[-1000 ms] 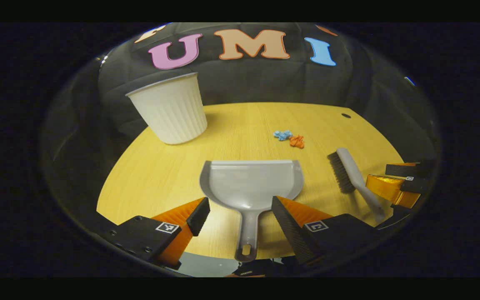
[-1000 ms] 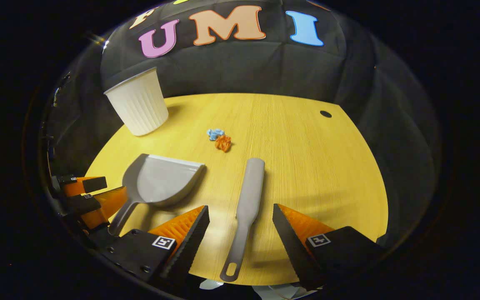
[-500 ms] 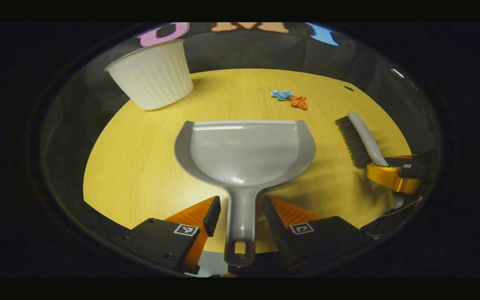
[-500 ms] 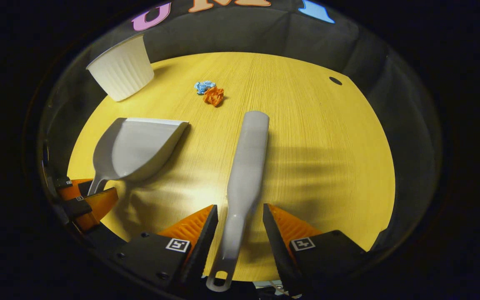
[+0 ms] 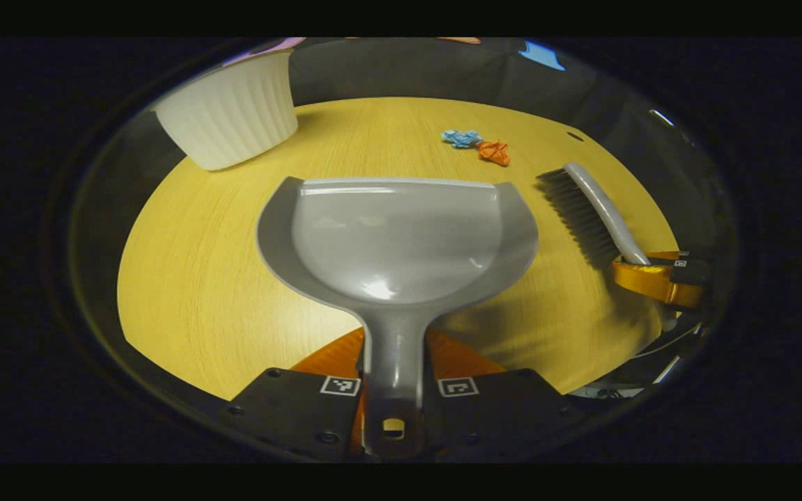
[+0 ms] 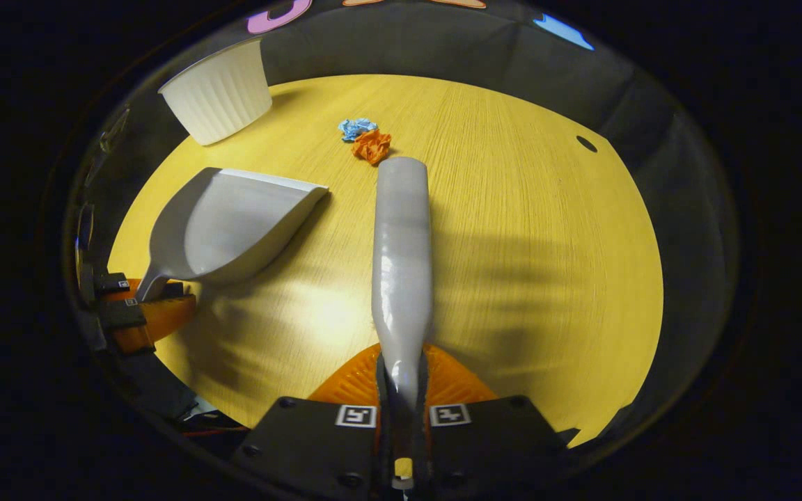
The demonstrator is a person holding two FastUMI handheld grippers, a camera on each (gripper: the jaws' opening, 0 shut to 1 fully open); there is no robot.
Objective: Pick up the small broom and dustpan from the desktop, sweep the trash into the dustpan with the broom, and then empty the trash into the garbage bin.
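Both pairs of fingers had come together since half a second before: my left gripper [image 5: 394, 376] was now pinching the handle of the grey plastic dustpan [image 5: 397, 240], and my right gripper [image 6: 402, 390] was pinching the handle of the small grey broom [image 6: 402, 243], where earlier each handle lay free between spread fingers.

I saw the dustpan as a wide, glossy scoop with a flat front lip pointing away from me, on the yellow wooden desktop [image 5: 192, 264]. The broom was long and slim; in the left gripper view its dark bristles faced sideways, toward the dustpan. I could not tell if either tool was lifted or touching the wood.

Beyond the broom's tip lay the trash, a crumpled blue paper scrap [image 6: 357, 128] touching a crumpled orange paper scrap [image 6: 372, 146]. The white ribbed garbage bin [image 6: 218, 92] stood upright at the far left corner, well apart from the scraps. Nothing stood between the broom and the trash.
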